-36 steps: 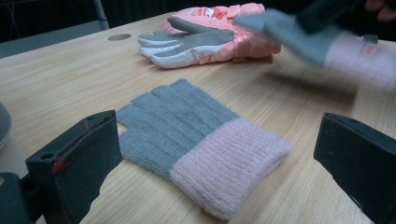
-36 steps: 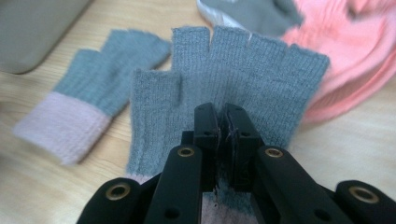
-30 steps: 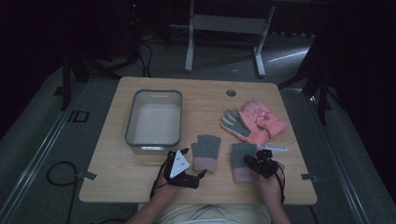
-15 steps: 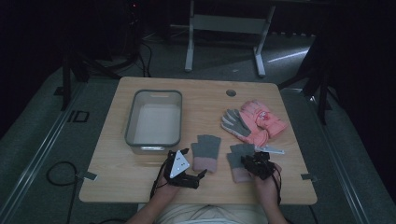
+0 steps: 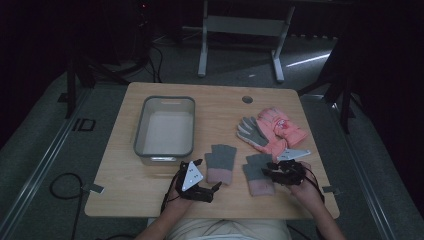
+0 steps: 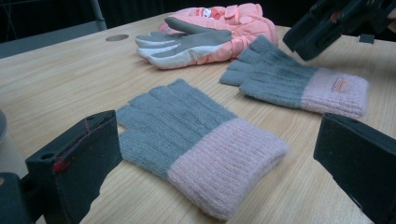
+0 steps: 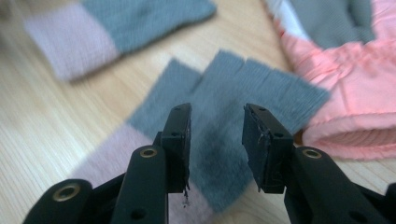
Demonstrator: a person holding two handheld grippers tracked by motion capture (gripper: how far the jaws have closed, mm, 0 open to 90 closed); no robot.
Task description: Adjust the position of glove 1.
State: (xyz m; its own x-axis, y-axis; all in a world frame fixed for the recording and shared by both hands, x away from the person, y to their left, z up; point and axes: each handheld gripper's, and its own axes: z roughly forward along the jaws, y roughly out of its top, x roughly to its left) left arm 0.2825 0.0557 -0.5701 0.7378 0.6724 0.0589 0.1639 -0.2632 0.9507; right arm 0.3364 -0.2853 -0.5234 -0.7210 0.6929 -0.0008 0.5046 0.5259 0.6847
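Gloves (image 5: 258,173) both lie flat on the bench (image 5: 125,192), bin (image 5: 165,126) empty; your right hand-held gripper (image 5: 275,171) has just been opening above one, gripping nothing.

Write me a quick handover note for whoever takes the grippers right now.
Left gripper: open, just short of the left knit glove.
Right gripper: jaws just opened, nothing gripped, over the right knit glove.
Both knit gloves lie flat near the table's front edge; padded pink gloves behind them.
Bin: holds nothing.
Left to do, probably: pick up the gloves; none held yet.
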